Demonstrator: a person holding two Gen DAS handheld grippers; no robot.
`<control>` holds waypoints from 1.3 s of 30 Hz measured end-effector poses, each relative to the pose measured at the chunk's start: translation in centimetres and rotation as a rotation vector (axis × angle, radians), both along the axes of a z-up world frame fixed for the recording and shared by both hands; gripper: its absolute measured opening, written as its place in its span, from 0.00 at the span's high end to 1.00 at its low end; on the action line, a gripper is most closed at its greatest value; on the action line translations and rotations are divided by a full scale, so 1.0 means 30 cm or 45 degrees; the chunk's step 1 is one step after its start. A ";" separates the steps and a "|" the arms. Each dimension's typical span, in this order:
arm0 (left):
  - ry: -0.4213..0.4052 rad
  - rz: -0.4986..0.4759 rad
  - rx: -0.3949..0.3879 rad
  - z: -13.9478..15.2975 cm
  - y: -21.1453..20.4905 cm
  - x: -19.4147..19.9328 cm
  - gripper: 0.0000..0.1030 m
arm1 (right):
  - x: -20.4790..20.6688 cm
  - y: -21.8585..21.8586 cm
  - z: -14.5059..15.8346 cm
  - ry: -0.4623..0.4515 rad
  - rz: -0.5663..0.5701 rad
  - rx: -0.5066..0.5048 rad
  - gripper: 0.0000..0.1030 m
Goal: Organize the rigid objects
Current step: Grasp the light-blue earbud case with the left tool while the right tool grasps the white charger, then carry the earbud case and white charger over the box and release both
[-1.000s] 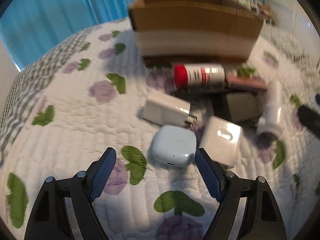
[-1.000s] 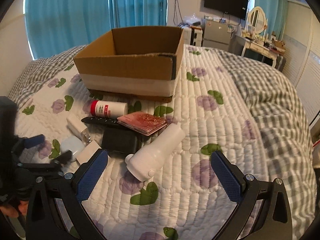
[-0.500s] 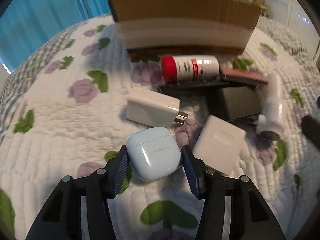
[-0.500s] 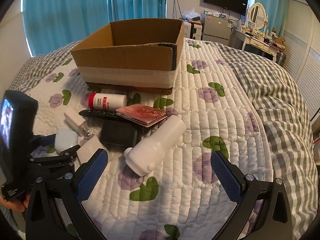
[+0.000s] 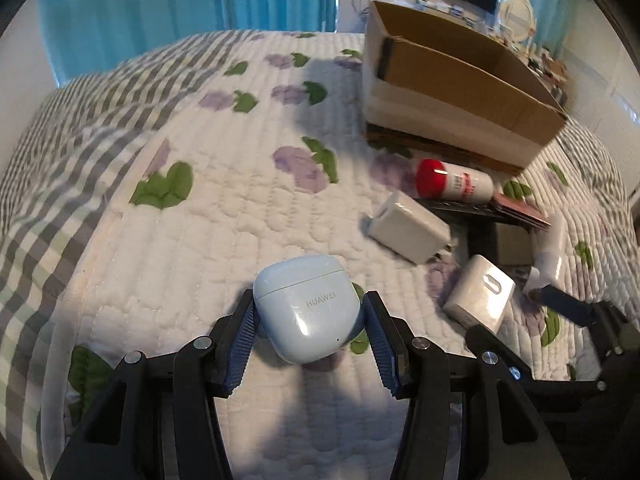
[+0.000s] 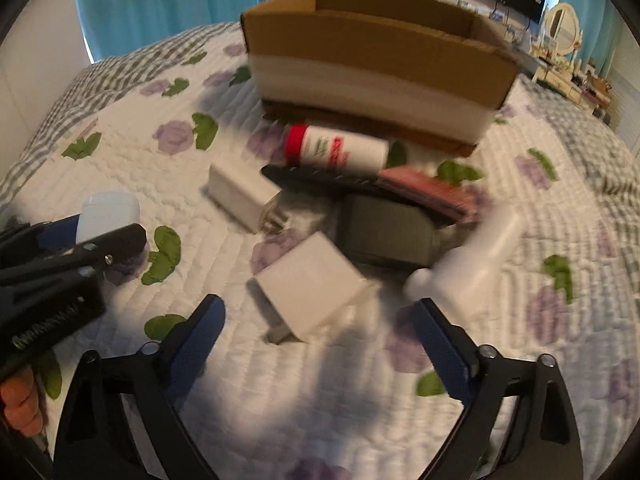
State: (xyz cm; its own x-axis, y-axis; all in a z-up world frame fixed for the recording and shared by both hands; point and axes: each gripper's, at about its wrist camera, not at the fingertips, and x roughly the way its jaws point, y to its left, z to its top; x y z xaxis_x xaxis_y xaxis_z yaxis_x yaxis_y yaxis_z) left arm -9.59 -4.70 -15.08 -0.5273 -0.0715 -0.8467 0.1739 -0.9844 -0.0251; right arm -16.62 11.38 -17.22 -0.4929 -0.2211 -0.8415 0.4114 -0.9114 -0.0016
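Observation:
My left gripper (image 5: 308,334) is shut on a pale blue earbud case (image 5: 310,306) and holds it lifted above the quilt; it also shows in the right wrist view (image 6: 108,214). My right gripper (image 6: 320,330) is open, with a white square charger (image 6: 312,282) just ahead between its fingers. Beyond lie a white plug adapter (image 6: 242,196), a red-capped white bottle (image 6: 338,152), a black remote (image 6: 320,178), a grey box (image 6: 386,232), a pink booklet (image 6: 428,190) and a white cylinder (image 6: 476,264). An open cardboard box (image 6: 376,52) stands behind them.
All lies on a bed with a white floral quilt (image 5: 200,208). Teal curtains (image 5: 180,8) hang behind, and a dresser with a mirror (image 6: 564,36) stands at the far right. The left gripper's body (image 6: 48,276) sits close at the right gripper's left.
My left gripper closed on the earbud case, lifted it and swung left away from the pile. My right gripper moved forward and left toward the white square charger.

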 end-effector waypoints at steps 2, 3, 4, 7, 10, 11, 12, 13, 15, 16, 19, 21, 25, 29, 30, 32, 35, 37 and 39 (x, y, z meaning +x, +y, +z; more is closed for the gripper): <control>-0.001 -0.004 -0.023 -0.004 0.009 0.000 0.48 | -0.013 -0.011 -0.013 0.010 0.000 0.003 0.15; -0.003 -0.009 -0.043 -0.006 0.017 0.001 0.48 | -0.025 -0.016 -0.024 0.011 -0.003 0.009 0.15; -0.005 -0.012 -0.056 -0.009 0.022 0.002 0.48 | -0.033 -0.016 -0.031 0.008 -0.010 0.010 0.15; -0.006 -0.010 -0.063 -0.011 0.021 -0.002 0.48 | -0.070 -0.016 -0.070 -0.032 -0.035 -0.010 0.25; -0.008 -0.022 -0.091 -0.015 0.031 -0.004 0.48 | -0.078 -0.022 -0.095 -0.059 -0.020 -0.021 0.31; -0.007 -0.032 -0.091 -0.016 0.037 -0.003 0.48 | -0.073 -0.025 -0.093 -0.046 -0.014 -0.010 0.31; -0.004 -0.041 -0.084 -0.015 0.039 -0.003 0.48 | -0.064 -0.025 -0.082 -0.033 -0.005 -0.004 0.31; 0.002 -0.047 -0.077 -0.009 0.041 0.000 0.48 | -0.056 -0.022 -0.074 -0.026 0.004 -0.007 0.31; 0.023 -0.056 -0.071 0.007 0.050 0.010 0.48 | -0.033 0.003 -0.042 -0.017 0.011 -0.043 0.31; 0.037 -0.062 -0.074 0.020 0.059 0.017 0.48 | -0.023 0.015 -0.030 -0.013 0.006 -0.057 0.31; 0.050 -0.087 -0.102 0.059 0.091 0.038 0.48 | 0.016 0.067 0.025 0.027 -0.016 -0.091 0.31; 0.051 -0.099 -0.104 0.088 0.111 0.061 0.48 | 0.045 0.102 0.076 0.074 -0.018 -0.098 0.31; 0.065 -0.123 -0.066 0.154 0.147 0.090 0.48 | 0.065 0.142 0.166 0.143 -0.018 -0.116 0.31; 0.117 -0.160 -0.071 0.259 0.189 0.080 0.48 | 0.074 0.178 0.307 0.243 0.000 -0.119 0.32; 0.140 -0.175 -0.065 0.300 0.200 0.068 0.48 | 0.081 0.190 0.342 0.269 0.005 -0.118 0.32; 0.175 -0.205 -0.042 0.367 0.214 0.037 0.48 | 0.081 0.215 0.417 0.322 0.016 -0.128 0.32; 0.231 -0.235 -0.060 0.459 0.229 -0.028 0.48 | 0.051 0.231 0.520 0.393 0.050 -0.129 0.31; 0.278 -0.253 -0.103 0.521 0.242 -0.087 0.48 | 0.021 0.232 0.570 0.420 0.063 -0.131 0.31; 0.318 -0.276 -0.113 0.573 0.249 -0.160 0.48 | -0.033 0.228 0.624 0.444 0.085 -0.137 0.32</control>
State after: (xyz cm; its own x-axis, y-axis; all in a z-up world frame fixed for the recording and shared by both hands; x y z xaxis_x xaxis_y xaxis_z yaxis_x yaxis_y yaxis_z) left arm -14.38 2.76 2.11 -0.7289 -0.0027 -0.6846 -0.0407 -0.9981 0.0472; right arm -17.62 18.23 1.48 -0.7276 -0.3404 -0.5955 0.4613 -0.8854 -0.0576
